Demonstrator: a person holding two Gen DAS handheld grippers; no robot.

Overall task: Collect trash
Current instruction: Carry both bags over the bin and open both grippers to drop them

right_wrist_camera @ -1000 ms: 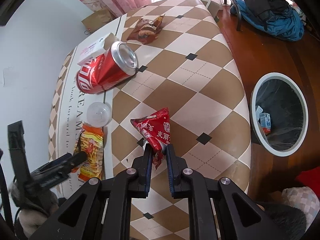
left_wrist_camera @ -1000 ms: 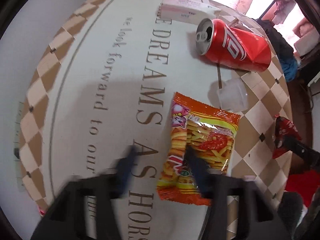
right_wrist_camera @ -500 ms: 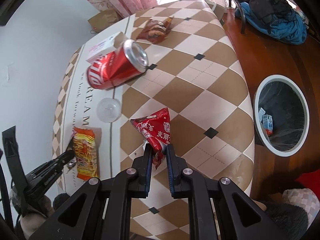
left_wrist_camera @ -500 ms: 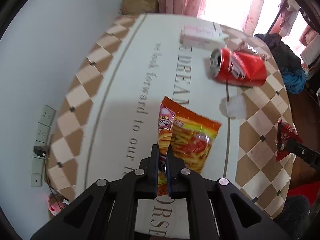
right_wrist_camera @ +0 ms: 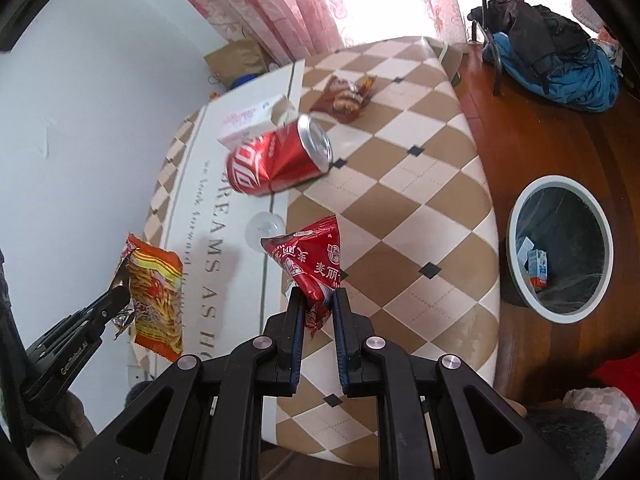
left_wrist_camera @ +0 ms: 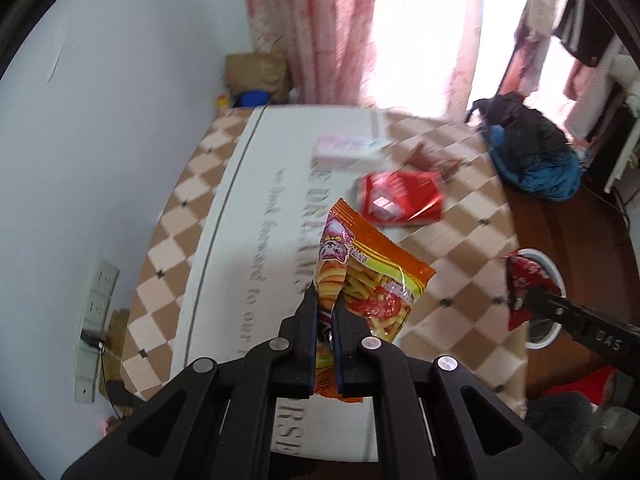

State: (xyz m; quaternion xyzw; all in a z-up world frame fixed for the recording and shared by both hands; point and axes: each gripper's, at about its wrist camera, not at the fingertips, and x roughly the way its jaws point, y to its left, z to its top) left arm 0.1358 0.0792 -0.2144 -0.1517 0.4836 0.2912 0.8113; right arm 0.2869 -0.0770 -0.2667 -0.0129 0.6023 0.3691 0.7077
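My left gripper is shut on an orange snack packet and holds it above the table; the packet also shows in the right wrist view. My right gripper is shut on a red snack wrapper, held above the table's checkered part; the wrapper also shows in the left wrist view. A dented red can lies on its side on the table. A pink-and-white box lies behind it. A brown wrapper lies further back. A clear plastic lid lies by the can.
A white-rimmed trash bin with a black liner stands on the wooden floor to the right of the table and holds small cartons. A dark and blue bag lies on the floor beyond. The wall and pink curtains stand behind the table.
My left gripper closed on the orange packet and lifted it off the table. My right gripper has kept hold of the red wrapper and risen a little.
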